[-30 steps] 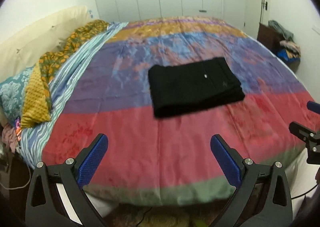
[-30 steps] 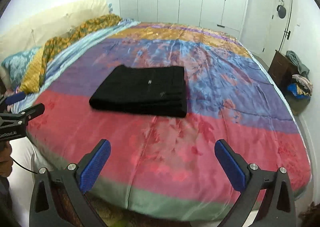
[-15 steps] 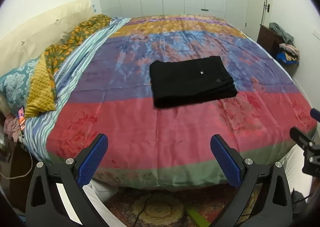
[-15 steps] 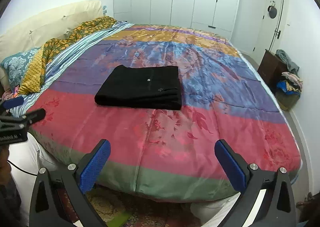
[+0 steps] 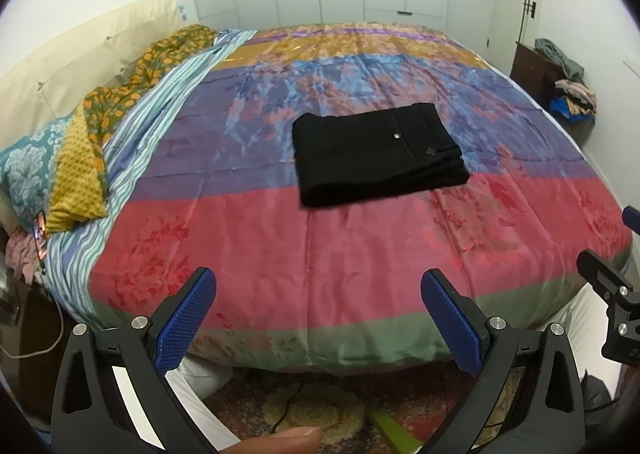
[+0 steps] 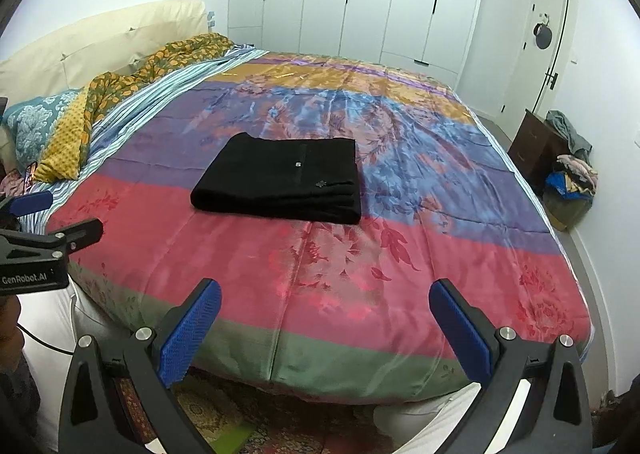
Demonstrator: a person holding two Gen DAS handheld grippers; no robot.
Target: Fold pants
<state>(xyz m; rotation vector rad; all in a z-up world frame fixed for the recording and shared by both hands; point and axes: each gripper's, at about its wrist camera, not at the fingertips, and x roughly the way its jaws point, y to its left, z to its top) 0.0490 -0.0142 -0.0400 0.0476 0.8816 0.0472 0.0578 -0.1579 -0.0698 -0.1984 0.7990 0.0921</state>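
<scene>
The black pants (image 5: 376, 154) lie folded into a neat rectangle in the middle of the bed, on the striped colourful bedspread (image 5: 320, 246); they also show in the right wrist view (image 6: 284, 180). My left gripper (image 5: 318, 290) is open and empty, held back over the foot edge of the bed, well short of the pants. My right gripper (image 6: 324, 300) is open and empty too, also behind the foot edge. Each gripper shows at the edge of the other's view.
Pillows (image 5: 76, 170) and a cream headboard (image 5: 80, 54) line the left side. White wardrobe doors (image 6: 352, 2) stand behind the bed. A dark bedside cabinet with piled clothes (image 6: 560, 158) stands at the right. A patterned rug (image 5: 304, 410) lies on the floor below.
Both grippers have pulled back and away from the bed; the pants look farther off and the bed's foot edge and the floor rug have come into view. The pants have not moved.
</scene>
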